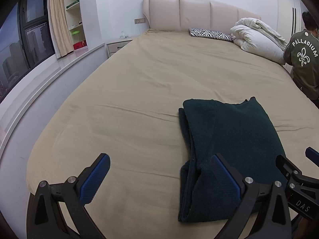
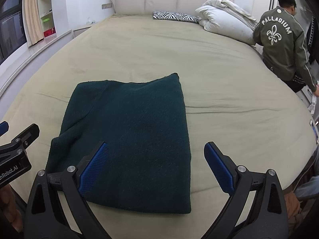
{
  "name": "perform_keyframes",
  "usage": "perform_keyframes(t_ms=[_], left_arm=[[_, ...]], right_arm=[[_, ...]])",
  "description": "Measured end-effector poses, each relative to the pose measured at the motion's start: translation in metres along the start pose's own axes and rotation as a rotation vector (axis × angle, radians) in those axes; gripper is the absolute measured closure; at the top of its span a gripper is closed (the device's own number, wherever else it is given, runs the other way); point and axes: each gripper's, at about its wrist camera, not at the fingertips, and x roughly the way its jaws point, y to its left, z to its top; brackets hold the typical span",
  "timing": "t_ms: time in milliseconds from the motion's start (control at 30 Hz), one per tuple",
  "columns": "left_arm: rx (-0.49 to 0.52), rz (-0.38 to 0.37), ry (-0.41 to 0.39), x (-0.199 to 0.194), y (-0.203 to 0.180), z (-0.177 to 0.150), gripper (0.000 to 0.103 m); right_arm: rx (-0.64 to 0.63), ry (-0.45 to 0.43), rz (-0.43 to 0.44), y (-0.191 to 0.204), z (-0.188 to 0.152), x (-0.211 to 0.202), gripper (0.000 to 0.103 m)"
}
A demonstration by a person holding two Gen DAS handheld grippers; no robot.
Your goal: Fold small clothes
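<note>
Left wrist view first: I count one dark green knitted sweater [image 1: 229, 147], folded into a long slab with its layered edge showing on the left, lying on the tan sheet of the bed [image 1: 139, 91]. My left claw [image 1: 160, 174] is spread wide and holding nothing; its left blue ribbed pad hangs over bare sheet, the right pad over the sweater's near end. The right claw [image 1: 299, 169] pokes in at the edge with "DAS" on its black body. At the padded headboard [image 1: 199, 12] sit one zebra-print pillow [image 1: 211, 34] and one heap of white bedding [image 1: 259, 37]. One person [image 1: 305, 63] stands beside the bed, back turned, "PALLADIUM" over a white lily emblem on an olive jacket.

Right wrist view now: the same single sweater [image 2: 135, 139] fills the middle, fuzzy and roughly rectangular, flat on the sheet. My right claw [image 2: 156, 159] is wide open too, empty, left pad above the sweater's near-left part, right pad over bare sheet. The left claw's black body at the left edge reads "nRobot.AI".
</note>
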Motion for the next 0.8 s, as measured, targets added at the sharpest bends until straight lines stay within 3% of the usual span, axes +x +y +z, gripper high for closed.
perform_keyframes(t_ms=[800], left_arm=[[0.003,0.001,-0.002,0.0003,0.0003,-0.0014,0.000]], right_arm=[[-0.004,0.006,0.003,0.0031,-0.0033,0.0023,0.005]])
